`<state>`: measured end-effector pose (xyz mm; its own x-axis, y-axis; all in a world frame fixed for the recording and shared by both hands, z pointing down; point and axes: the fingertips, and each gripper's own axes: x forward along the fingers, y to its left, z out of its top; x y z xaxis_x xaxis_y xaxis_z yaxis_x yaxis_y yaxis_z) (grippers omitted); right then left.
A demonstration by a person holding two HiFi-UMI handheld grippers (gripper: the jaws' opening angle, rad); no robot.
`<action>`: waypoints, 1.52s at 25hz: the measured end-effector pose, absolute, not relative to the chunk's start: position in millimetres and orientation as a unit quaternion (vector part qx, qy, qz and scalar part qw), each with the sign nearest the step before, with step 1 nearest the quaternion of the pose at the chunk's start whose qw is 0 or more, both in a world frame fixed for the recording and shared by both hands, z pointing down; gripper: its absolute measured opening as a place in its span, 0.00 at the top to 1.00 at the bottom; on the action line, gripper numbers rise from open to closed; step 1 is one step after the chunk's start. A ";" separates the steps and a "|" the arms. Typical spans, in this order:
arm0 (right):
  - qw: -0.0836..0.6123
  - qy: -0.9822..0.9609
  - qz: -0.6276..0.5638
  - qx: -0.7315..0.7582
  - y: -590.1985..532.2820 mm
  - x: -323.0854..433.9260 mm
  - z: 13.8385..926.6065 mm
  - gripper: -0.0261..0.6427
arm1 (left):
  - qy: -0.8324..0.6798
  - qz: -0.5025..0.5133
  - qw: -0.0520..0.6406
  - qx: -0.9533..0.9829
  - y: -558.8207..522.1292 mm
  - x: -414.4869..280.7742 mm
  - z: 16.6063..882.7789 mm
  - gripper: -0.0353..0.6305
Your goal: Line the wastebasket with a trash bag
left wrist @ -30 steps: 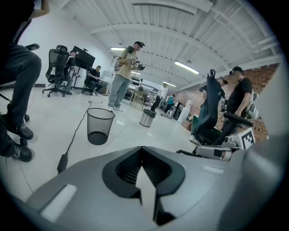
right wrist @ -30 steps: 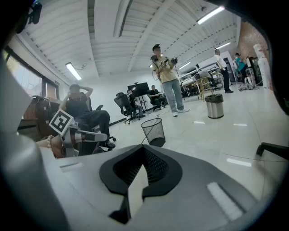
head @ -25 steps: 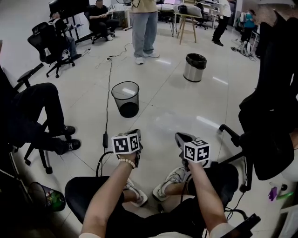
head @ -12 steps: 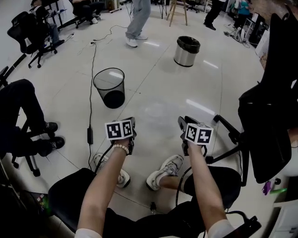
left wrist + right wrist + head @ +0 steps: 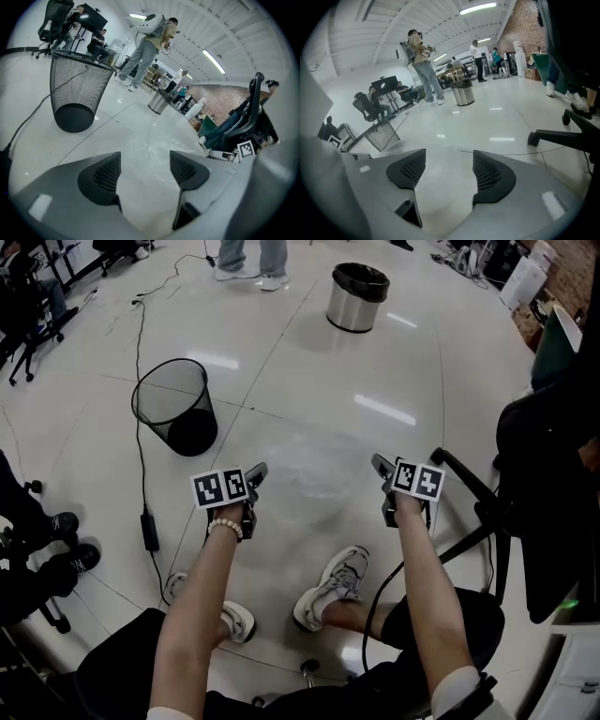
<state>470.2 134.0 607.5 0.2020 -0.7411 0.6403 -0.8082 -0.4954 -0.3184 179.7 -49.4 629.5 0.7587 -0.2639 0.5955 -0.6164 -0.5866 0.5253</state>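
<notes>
The jaws of both grippers have just been opening and now stand wide apart, with only bare floor showing between the pads. Neither the left gripper (image 5: 253,474) nor the right gripper (image 5: 382,467) has hold of anything.

Compared with a second ago, both arms have reached out and down, and the head view has tipped lower. What fills the middle of it now is a thin, see-through trash bag (image 5: 319,468). It lies crumpled flat on the tiles, between the two grippers and just beyond their tips. I cannot tell whether either tip touches it yet.

The black mesh wastebasket (image 5: 173,404) stands upright off to the left, apart from the bag, with no liner in it. A steel bin (image 5: 356,296) farther away has a dark liner in it.

The opening and the descent look like the setup for a two-sided pickup, so the task seems to be at its very start. The film is thin and flat against a smooth floor, so pinching only its top layer may be fiddly.
</notes>
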 end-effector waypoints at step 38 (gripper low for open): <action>0.005 -0.758 0.091 0.646 -117.6 254.8 313.1 0.96 | -0.314 -0.024 0.230 0.921 -165.6 88.4 312.0 0.93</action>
